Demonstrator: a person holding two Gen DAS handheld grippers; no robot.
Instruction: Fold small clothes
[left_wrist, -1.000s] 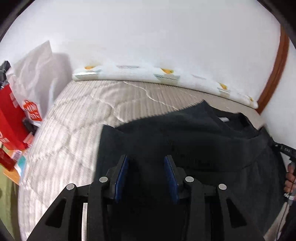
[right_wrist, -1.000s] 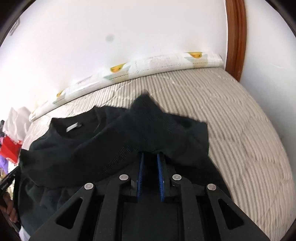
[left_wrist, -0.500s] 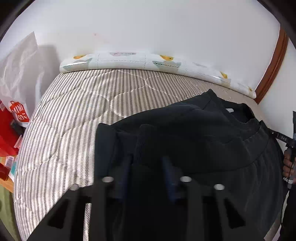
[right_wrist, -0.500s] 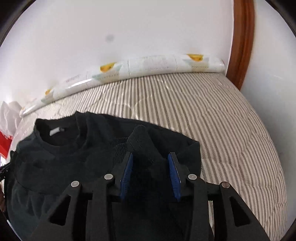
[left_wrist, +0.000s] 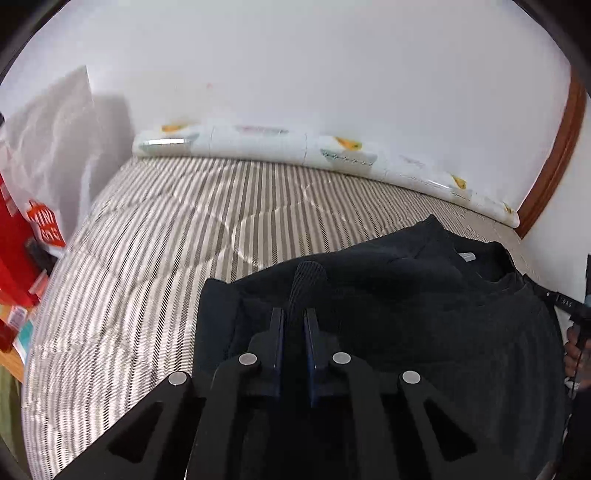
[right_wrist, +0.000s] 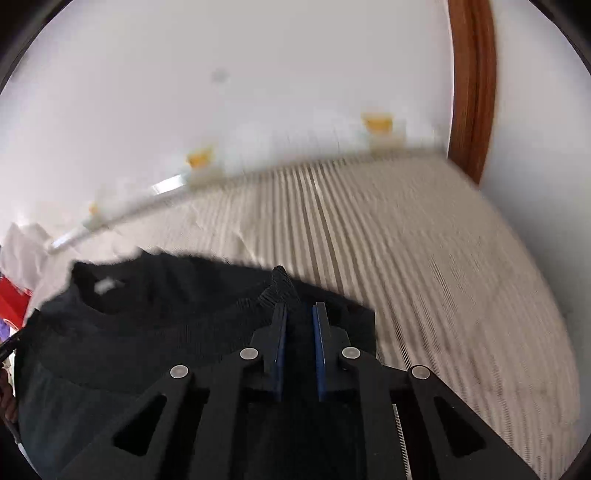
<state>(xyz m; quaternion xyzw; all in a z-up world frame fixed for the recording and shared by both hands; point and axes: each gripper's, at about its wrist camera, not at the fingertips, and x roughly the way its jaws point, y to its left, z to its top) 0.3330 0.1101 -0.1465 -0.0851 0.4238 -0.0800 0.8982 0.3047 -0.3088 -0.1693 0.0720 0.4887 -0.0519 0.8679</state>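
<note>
Black sweater (left_wrist: 388, 302) lay on the striped bed (left_wrist: 166, 236), collar toward the wall. Left claw (left_wrist: 294, 319) was clamped on a raised pinch of sweater fabric. Right claw (right_wrist: 300, 314) was closing, its jaws pressing a ribbed fold of the sweater (right_wrist: 155, 314). Right view blurred.

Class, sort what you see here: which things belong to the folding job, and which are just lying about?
Job:
black top
left tool, closed on it
right tool, closing on it
striped bed cover

Lying about:
white bag
red boxes
patterned roll
</note>
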